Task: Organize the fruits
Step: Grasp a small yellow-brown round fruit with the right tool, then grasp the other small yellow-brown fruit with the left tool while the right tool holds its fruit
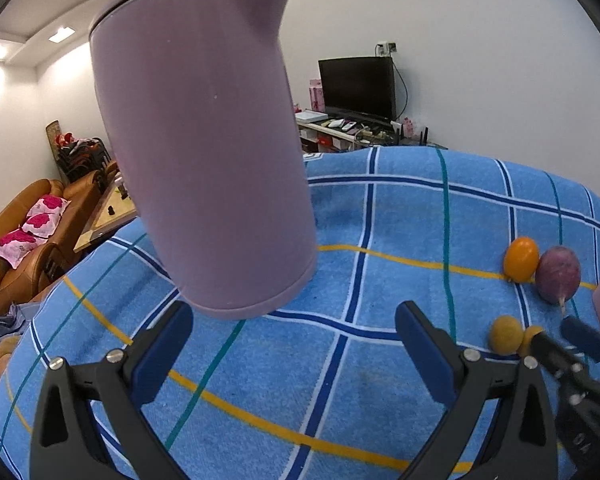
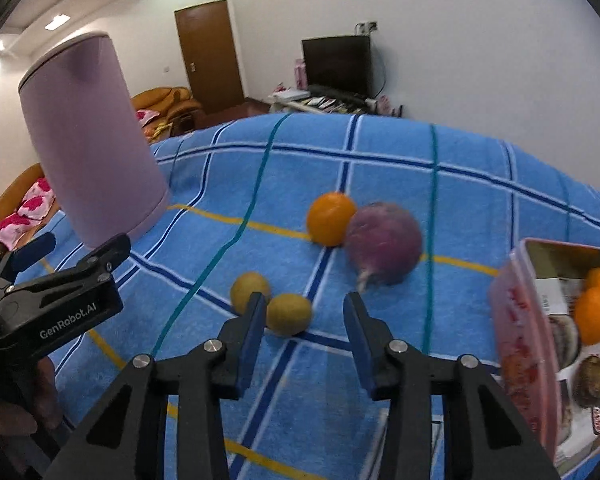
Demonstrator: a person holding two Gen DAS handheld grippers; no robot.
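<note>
While the right hand-held gripper (image 2: 305, 312) hovers with jaws parted and empty, a yellow-green fruit (image 2: 289, 314) lies just ahead between its fingertips, an orange (image 2: 330, 219) and purple fruit (image 2: 384, 244) farther on.

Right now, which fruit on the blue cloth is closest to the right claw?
The yellow-green fruit beside the right claw's left finger. Its twin sits partly behind that finger; the orange and the purple fruit lie farther back.

Purple kettle (image 1: 204, 140) on blue cloth (image 1: 380, 360); left tool (image 1: 294, 344) empty
</note>
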